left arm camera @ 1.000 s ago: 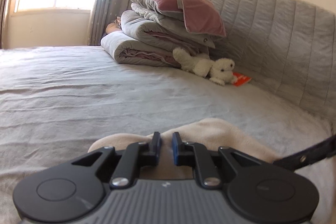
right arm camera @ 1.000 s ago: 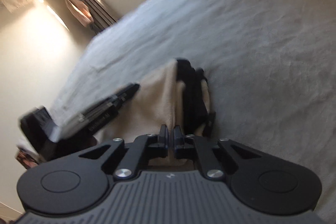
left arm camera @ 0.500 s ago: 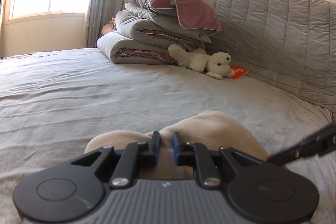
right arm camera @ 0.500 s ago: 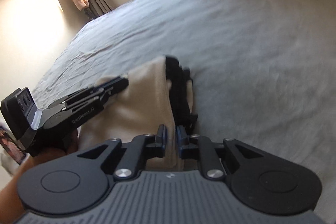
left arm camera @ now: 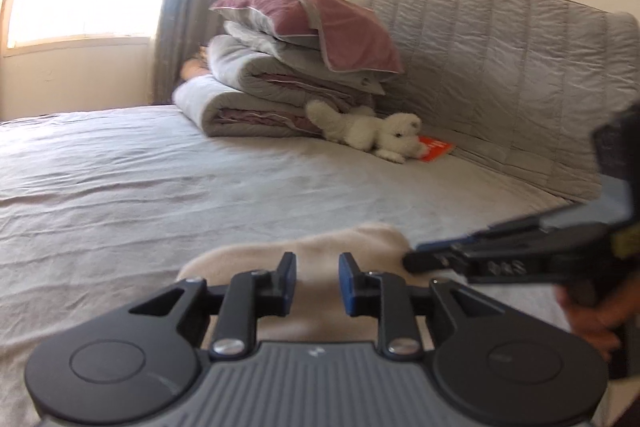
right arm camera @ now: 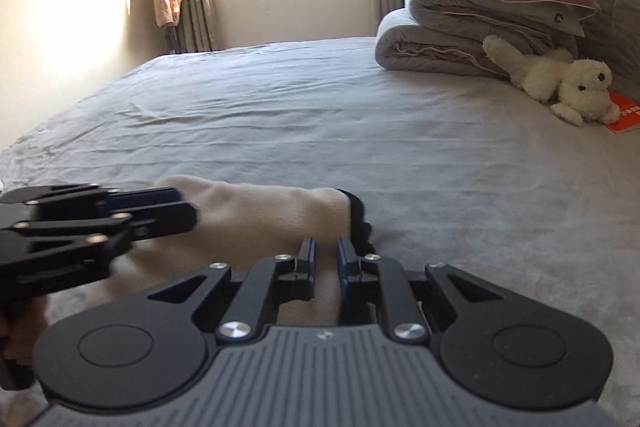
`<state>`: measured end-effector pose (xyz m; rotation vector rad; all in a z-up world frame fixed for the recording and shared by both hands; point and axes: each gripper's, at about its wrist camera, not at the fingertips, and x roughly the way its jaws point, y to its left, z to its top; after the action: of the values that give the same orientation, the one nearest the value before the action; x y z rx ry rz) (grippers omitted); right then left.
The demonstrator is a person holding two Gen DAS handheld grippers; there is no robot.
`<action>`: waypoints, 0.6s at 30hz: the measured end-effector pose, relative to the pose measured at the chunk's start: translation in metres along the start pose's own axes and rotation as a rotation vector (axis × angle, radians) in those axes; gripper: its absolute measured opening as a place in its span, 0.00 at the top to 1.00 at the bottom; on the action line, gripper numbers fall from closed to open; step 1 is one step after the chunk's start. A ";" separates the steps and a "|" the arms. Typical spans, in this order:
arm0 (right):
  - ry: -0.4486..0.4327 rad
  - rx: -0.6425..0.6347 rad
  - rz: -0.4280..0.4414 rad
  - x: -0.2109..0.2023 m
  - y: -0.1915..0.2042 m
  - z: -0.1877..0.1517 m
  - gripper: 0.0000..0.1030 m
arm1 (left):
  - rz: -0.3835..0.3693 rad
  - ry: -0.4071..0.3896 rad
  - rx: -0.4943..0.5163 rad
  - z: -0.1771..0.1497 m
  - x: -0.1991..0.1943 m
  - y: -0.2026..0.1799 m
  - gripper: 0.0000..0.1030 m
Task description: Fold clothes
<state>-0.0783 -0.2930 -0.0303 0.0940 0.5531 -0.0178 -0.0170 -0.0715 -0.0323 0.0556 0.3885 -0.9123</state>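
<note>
The soft cream fleece garment (right arm camera: 264, 215) lies bunched on the wrinkled grey bed sheet (right arm camera: 400, 147), just in front of both tools. The left gripper (left arm camera: 317, 277) has just been opening; its jaws now stand narrowly apart with the fabric between them, not pressed. The right gripper (right arm camera: 325, 261) (also just opened a little) keeps a narrow gap around the cloth beside a black trim (right arm camera: 358, 223).
</note>
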 end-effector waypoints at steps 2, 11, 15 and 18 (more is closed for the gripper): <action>0.015 0.007 -0.016 0.005 -0.007 -0.003 0.78 | -0.040 0.018 0.019 -0.006 -0.006 -0.003 0.77; 0.027 0.006 -0.028 0.006 -0.003 -0.005 0.72 | -0.159 0.099 0.127 -0.037 -0.031 -0.030 0.77; 0.033 0.015 -0.027 0.008 -0.004 -0.006 0.72 | -0.173 0.113 0.146 -0.043 -0.040 -0.034 0.76; 0.025 0.006 -0.033 0.005 -0.002 -0.004 0.72 | -0.193 0.119 0.166 -0.037 -0.047 -0.032 0.76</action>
<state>-0.0762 -0.2942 -0.0366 0.0910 0.5800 -0.0506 -0.0789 -0.0481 -0.0466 0.2291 0.4334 -1.1344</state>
